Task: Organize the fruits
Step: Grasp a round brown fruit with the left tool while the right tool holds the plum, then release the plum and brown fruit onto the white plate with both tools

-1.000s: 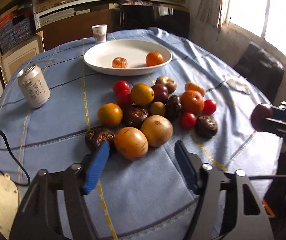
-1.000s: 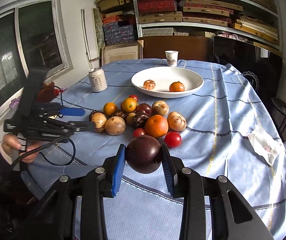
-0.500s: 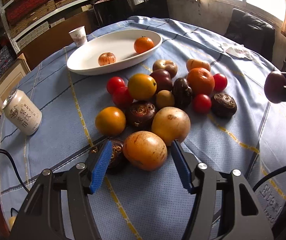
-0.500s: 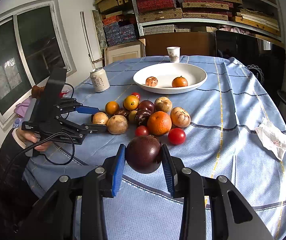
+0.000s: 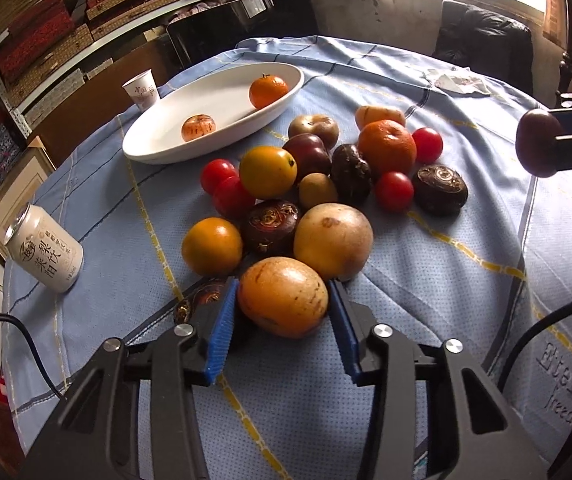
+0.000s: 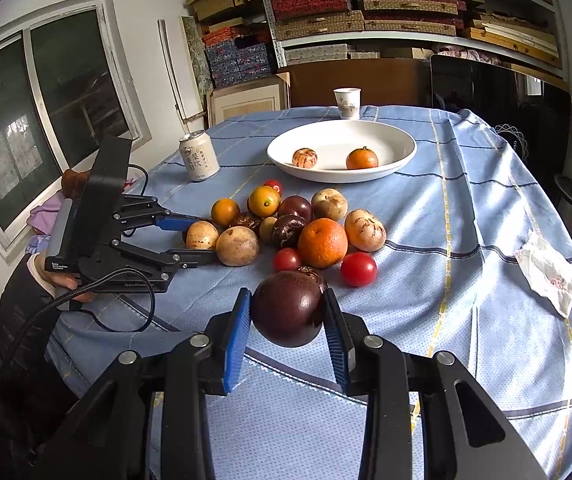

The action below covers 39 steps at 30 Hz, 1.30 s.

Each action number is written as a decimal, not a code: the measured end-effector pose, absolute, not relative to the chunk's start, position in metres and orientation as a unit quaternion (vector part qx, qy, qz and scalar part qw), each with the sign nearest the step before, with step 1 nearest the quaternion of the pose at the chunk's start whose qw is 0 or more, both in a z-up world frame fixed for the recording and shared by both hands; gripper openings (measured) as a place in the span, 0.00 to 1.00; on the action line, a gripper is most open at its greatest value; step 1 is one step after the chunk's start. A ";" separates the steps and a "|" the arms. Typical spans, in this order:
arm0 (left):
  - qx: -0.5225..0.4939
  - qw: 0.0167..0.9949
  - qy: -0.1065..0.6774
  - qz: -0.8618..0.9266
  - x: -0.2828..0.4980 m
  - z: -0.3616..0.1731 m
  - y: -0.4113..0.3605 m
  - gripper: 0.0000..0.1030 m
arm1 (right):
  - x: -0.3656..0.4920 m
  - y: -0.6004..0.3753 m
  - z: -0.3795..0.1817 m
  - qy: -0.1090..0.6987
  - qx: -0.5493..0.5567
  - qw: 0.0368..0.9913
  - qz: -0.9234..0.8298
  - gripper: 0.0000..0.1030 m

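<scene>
Your left gripper [image 5: 282, 320] is closing its jaws about the round yellow-orange speckled fruit [image 5: 283, 297] at the near edge of the pile on the blue checked tablecloth [image 5: 426, 300]. Its blue pads [image 5: 222, 332] flank the widest part. Judged firm, smooth and fairly heavy: grip across the middle. Your right gripper [image 6: 286, 334] holds the dark purple round fruit [image 6: 287, 308]. The white oval dish [image 5: 158, 148] lies far left.
</scene>
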State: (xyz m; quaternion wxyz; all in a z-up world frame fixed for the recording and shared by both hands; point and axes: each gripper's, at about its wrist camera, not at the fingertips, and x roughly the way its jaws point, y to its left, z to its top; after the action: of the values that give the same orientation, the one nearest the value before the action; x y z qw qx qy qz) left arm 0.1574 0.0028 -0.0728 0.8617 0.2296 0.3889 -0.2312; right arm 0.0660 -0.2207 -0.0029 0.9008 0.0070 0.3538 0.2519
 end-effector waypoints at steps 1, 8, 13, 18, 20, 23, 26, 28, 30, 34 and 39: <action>0.229 0.862 0.389 -0.231 0.156 -0.073 0.003 0.43 | 0.066 -0.220 -0.002 0.354 0.007 0.901 0.252 0.35; 0.206 0.869 0.386 -0.230 0.150 -0.064 0.010 0.42 | 0.066 -0.220 0.001 0.353 0.007 0.901 0.252 0.35; 0.143 0.881 0.382 -0.238 0.151 -0.036 0.024 0.42 | 0.073 -0.216 0.009 0.348 0.004 0.900 0.261 0.35; 0.088 0.890 0.379 -0.239 0.166 -0.006 0.034 0.42 | 0.096 -0.212 0.021 0.345 0.010 0.897 0.277 0.35; 0.081 0.894 0.375 -0.232 0.177 0.006 0.033 0.42 | 0.114 -0.210 0.026 0.345 0.016 0.896 0.281 0.35; 0.058 0.897 0.376 -0.225 0.207 0.024 0.031 0.42 | 0.151 -0.207 0.030 0.353 0.036 0.891 0.281 0.35; 0.045 0.899 0.383 -0.210 0.244 0.035 0.027 0.42 | 0.192 -0.201 0.030 0.364 0.058 0.887 0.277 0.35; 0.048 0.899 0.390 -0.195 0.277 0.037 0.020 0.42 | 0.221 -0.192 0.029 0.366 0.057 0.888 0.273 0.35; 0.040 0.895 0.404 -0.186 0.305 0.034 0.015 0.42 | 0.243 -0.185 0.024 0.374 0.059 0.887 0.263 0.35; 0.021 0.885 0.432 -0.173 0.357 0.020 0.009 0.42 | 0.287 -0.172 0.006 0.403 0.065 0.876 0.257 0.35; 0.021 0.879 0.454 -0.148 0.395 0.000 0.009 0.42 | 0.316 -0.163 -0.013 0.427 0.063 0.866 0.252 0.35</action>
State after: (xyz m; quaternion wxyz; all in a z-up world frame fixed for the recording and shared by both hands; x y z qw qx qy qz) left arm 0.3954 0.0087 -0.0001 0.8786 0.0209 0.4535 -0.1479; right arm 0.3164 -0.1628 -0.0129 0.8662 0.0627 0.4270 0.2517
